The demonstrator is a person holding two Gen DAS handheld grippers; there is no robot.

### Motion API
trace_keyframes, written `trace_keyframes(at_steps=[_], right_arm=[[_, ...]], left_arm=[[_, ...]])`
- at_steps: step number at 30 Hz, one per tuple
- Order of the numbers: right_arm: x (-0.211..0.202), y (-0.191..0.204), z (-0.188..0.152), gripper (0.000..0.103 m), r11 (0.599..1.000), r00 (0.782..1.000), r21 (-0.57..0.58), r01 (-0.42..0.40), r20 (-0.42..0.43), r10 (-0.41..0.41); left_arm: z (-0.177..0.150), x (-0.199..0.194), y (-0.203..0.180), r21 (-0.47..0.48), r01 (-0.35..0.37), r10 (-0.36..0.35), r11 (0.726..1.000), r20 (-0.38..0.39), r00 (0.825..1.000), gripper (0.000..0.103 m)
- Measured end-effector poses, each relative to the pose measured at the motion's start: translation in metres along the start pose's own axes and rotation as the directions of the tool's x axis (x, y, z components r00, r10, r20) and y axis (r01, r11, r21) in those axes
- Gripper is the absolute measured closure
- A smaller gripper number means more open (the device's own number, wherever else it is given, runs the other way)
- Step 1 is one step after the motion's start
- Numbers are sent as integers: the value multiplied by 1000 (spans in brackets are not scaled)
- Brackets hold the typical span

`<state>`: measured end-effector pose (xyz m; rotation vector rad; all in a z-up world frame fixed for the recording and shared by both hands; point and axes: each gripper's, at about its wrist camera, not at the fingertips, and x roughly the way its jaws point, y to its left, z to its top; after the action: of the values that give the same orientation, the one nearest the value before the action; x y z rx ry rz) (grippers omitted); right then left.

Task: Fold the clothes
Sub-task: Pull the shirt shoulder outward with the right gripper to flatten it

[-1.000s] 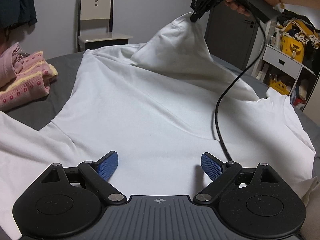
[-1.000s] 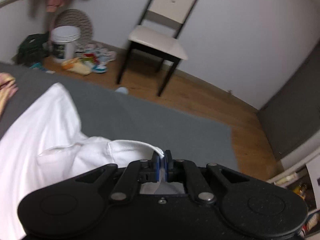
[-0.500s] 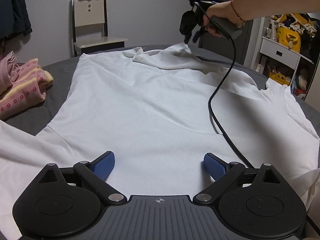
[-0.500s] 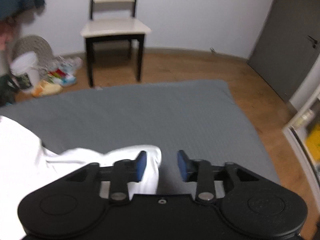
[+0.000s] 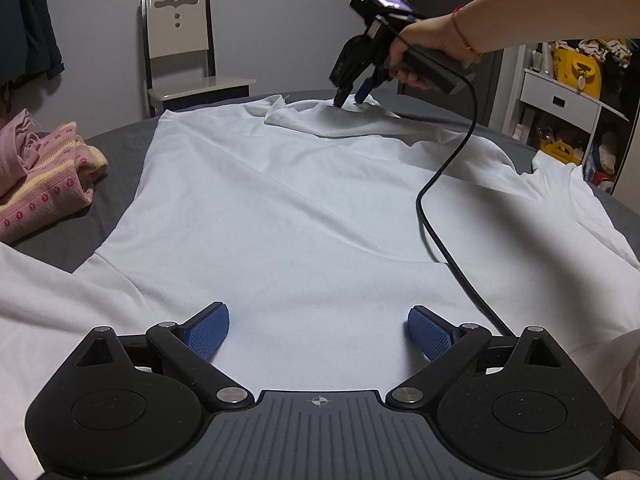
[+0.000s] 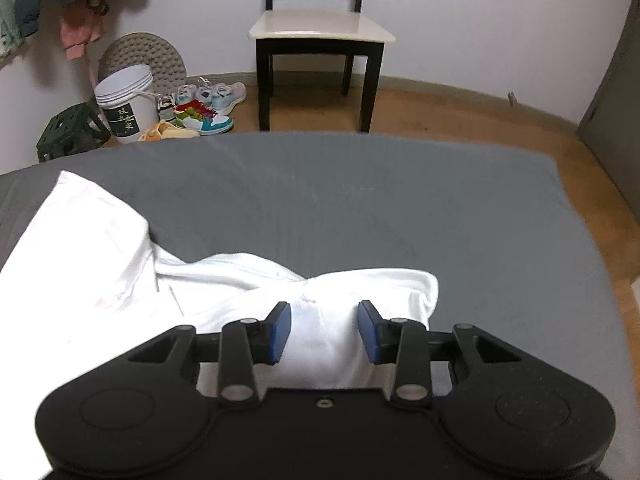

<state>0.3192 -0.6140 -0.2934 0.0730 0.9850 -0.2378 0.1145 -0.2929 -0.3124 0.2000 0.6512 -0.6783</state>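
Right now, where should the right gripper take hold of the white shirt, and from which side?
Probably the bunched far hem corner of the white shirt, from above: it is raised off the grey bed and lies between the open fingers of the right gripper.

- White shirt [image 5: 288, 208]: near hem hidden behind the left gripper [image 5: 318, 330] body; left sleeve cut off by the frame edge in the left wrist view.
- Black cable [image 5: 444, 184]: lower run passes behind the left gripper housing; end not visible.
- Person's forearm [image 5: 520, 20]: cut off at the upper right edge.
- Shelf items [image 5: 576, 72]: too small and cluttered to identify.
- Bucket [image 6: 126, 106] label: characters too small to read.
- Chair [image 6: 320, 32]: backrest cut off by the top edge in the right wrist view.
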Motion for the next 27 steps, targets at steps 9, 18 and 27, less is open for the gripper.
trace_keyframes(at_steps=[9, 18, 27], right_arm=[[-22, -27, 21, 98, 999, 997, 41, 33, 71, -36], [-12, -83, 35, 99, 958, 952, 68, 280, 108, -286], [38, -114, -4, 96, 939, 957, 216, 269, 52, -286]], left_arm=[[-2, -2, 1, 8, 8, -8, 1000, 5, 1000, 4], [-7, -3, -2, 18, -1, 1, 1000, 19, 1000, 3], [-10, -5, -4, 25, -10, 9, 1000, 29, 1000, 1]])
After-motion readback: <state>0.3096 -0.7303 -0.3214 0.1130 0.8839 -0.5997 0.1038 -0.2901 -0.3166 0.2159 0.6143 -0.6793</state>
